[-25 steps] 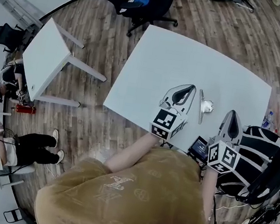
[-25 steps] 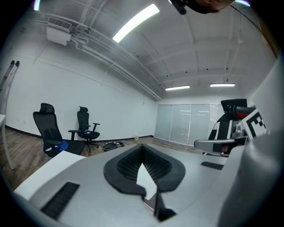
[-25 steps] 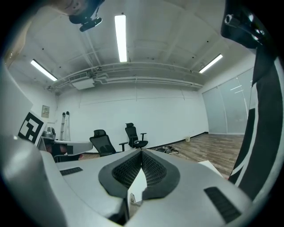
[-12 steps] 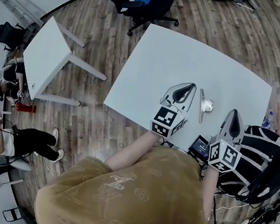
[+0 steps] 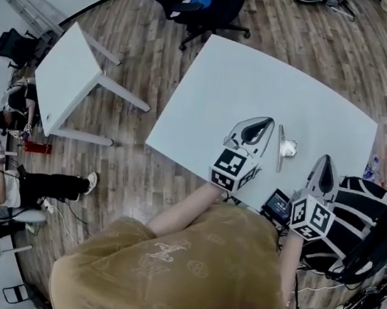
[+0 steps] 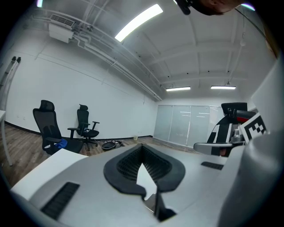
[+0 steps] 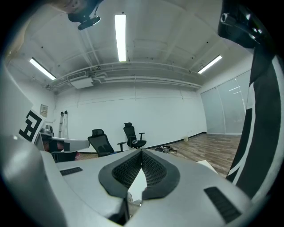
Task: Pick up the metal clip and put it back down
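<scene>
Only the head view shows us the metal clip [image 5: 281,147]. The two gripper views look over it to office chairs [image 6: 84,128] along a white wall.

At the far left of the head view a small side table [image 5: 64,77] stands on the wood floor, well apart from the white tabletop [image 5: 263,74]. That tabletop runs wide and white to its far edge, while its near edge lies close behind the grippers.

The left gripper [image 5: 263,123] sits over the near part, and its own view shows the jaws closed tip to tip on nothing.

Just right of it the clip lies flat between the two grippers. Its long axis points away from us toward the far edge, with a shiny rounded part on its right side.

The right gripper [image 5: 324,165] sits near the near right corner, jaws together and empty, beside a black-and-white striped object [image 5: 358,211].
</scene>
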A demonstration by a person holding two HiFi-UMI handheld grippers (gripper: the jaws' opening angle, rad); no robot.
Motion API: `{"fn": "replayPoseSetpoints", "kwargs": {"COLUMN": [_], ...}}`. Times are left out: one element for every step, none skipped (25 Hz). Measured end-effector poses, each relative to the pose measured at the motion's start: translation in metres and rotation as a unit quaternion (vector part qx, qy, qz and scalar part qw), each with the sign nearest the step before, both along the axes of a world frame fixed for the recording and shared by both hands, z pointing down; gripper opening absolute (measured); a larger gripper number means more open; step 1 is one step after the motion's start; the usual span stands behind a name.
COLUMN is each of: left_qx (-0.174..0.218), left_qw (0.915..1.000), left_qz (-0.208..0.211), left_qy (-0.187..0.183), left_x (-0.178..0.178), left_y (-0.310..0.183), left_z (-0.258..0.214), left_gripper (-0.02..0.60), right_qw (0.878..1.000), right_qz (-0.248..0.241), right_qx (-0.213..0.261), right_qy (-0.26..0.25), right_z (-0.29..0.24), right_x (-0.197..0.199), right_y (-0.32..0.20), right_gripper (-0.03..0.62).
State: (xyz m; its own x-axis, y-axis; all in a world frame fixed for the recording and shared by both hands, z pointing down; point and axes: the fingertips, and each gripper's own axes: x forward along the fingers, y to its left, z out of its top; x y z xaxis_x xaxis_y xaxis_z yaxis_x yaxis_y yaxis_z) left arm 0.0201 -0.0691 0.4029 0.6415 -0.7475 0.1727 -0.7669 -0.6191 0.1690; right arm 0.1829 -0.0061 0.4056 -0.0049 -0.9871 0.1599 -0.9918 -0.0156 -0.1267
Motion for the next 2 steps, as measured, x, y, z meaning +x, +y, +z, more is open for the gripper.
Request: {"fn": "replayPoseSetpoints", "kwargs": {"left_qx": [0.001, 0.002], "left_qw": [1.0000, 1.0000], "left_qz": [0.001, 0.002], "left_qy": [0.001, 0.002], "left_x": [0.0001, 0.0002], "left_y": [0.0001, 0.0002], "left_z": [-0.0017, -0.0033], "left_gripper": [0.006, 0.006], "right_qw": [1.000, 1.000], "right_qz": [0.000, -0.001], "right_qx": [0.000, 0.000], "right_qy": [0.000, -0.001], "right_z": [0.0000, 0.0000], "right_x": [0.0001, 0.0002], "right_y": [0.0000, -0.0001], "right_gripper": [0.008, 0.008]}}
